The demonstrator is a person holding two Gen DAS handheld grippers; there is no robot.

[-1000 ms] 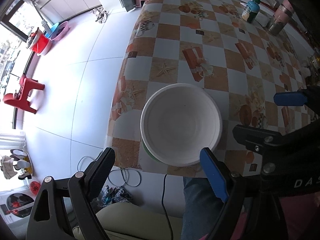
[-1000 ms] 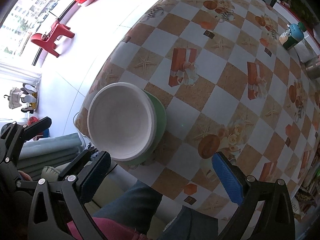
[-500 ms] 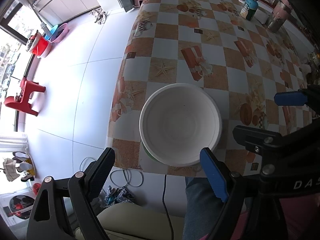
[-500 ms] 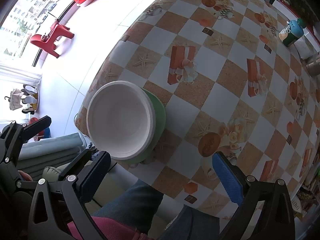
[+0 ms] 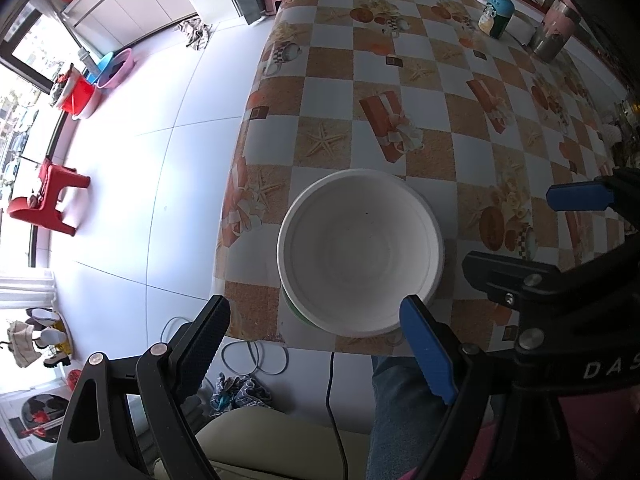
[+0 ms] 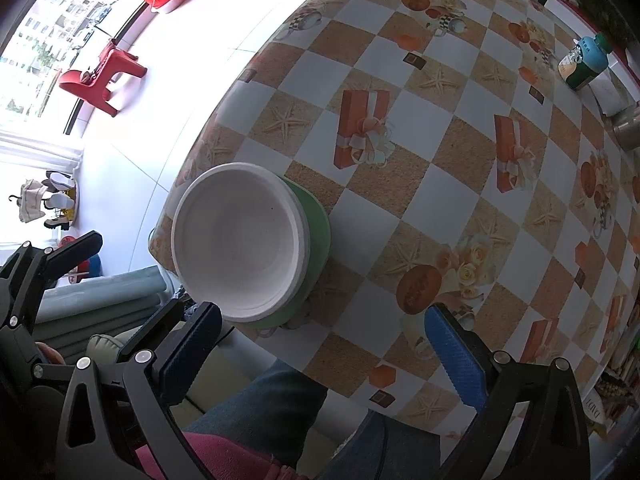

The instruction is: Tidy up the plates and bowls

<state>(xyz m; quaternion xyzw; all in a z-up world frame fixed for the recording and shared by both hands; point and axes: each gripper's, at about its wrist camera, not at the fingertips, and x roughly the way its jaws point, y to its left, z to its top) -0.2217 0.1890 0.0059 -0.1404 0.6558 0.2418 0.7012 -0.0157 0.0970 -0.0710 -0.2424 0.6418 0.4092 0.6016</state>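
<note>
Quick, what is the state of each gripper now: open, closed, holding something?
Left gripper: open, holding nothing, above the white bowl.
Right gripper: open, holding nothing, above the table edge.

White bowl point(image 6: 240, 246) sits on a green plate point(image 6: 318, 236); desk point(image 6: 460, 168) cloth is checked orange-tan & white w/ starfish, gift boxes, fruit. Tongs are black w/ blue pads point(image 5: 426, 350). Floor point(image 5: 152, 160) white tile, stool point(image 5: 48, 204) red.
</note>
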